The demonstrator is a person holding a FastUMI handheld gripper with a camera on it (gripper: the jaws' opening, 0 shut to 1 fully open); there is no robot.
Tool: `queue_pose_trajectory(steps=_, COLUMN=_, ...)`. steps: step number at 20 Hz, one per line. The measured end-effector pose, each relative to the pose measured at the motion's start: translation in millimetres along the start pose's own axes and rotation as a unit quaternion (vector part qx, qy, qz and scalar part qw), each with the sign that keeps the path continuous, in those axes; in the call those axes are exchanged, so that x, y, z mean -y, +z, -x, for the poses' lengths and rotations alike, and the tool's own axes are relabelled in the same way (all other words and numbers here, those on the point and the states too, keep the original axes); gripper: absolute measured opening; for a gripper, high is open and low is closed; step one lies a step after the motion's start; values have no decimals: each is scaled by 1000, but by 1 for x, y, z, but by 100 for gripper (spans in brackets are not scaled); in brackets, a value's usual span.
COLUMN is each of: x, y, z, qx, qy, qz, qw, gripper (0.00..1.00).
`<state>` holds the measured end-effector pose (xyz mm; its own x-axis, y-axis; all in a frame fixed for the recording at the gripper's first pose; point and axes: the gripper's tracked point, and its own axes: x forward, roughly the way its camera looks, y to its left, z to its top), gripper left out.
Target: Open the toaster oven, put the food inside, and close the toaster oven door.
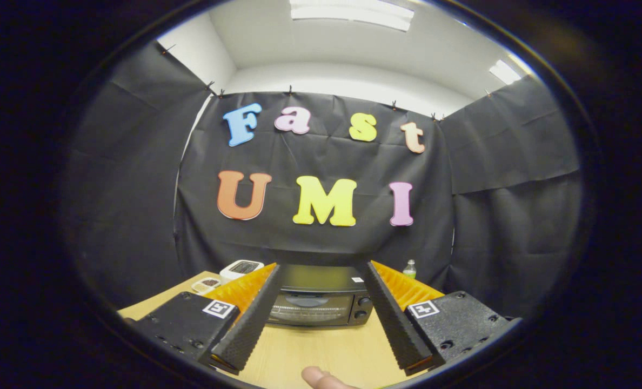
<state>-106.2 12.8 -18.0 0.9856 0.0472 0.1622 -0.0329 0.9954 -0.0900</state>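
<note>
A black toaster oven (316, 302) stands at the back of the wooden table (321, 351), straight ahead beyond my fingers, its glass door shut and two knobs on its right side. A small white dish with dark food (206, 284) lies to the oven's left, past my left finger (251, 319). My gripper (321, 270) is open, the two black ribbed fingers spread wide with nothing between them, well short of the oven.
A white device with a dark screen (241, 268) sits behind the food dish. A small clear bottle with a green cap (409, 268) stands right of the oven. A person's fingertip (321, 378) shows at the table's near edge.
</note>
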Motion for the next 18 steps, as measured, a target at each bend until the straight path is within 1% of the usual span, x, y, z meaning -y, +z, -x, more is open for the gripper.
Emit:
queue_pose_trajectory(steps=2, x=-2, y=16, z=14, qx=19, qy=6, qz=-18, qw=1000, gripper=100)
queue_pose_trajectory(steps=3, x=-3, y=20, z=20, qx=24, qy=13, qz=-15, qw=1000, gripper=100)
queue_pose_trajectory(steps=7, x=-1, y=20, z=37, qx=37, qy=17, qz=2, qw=999, gripper=100)
queue_pose_trajectory(steps=9, x=-8, y=17, z=38, qx=37, qy=39, qz=5, qw=999, gripper=100)
queue_pose_trajectory(steps=12, x=7, y=8, z=35, qx=22, qy=22, qz=21, qw=999, gripper=100)
queue_pose_trajectory(steps=18, x=10, y=-1, z=33, qx=10, qy=25, qz=2, qw=1000, gripper=100)
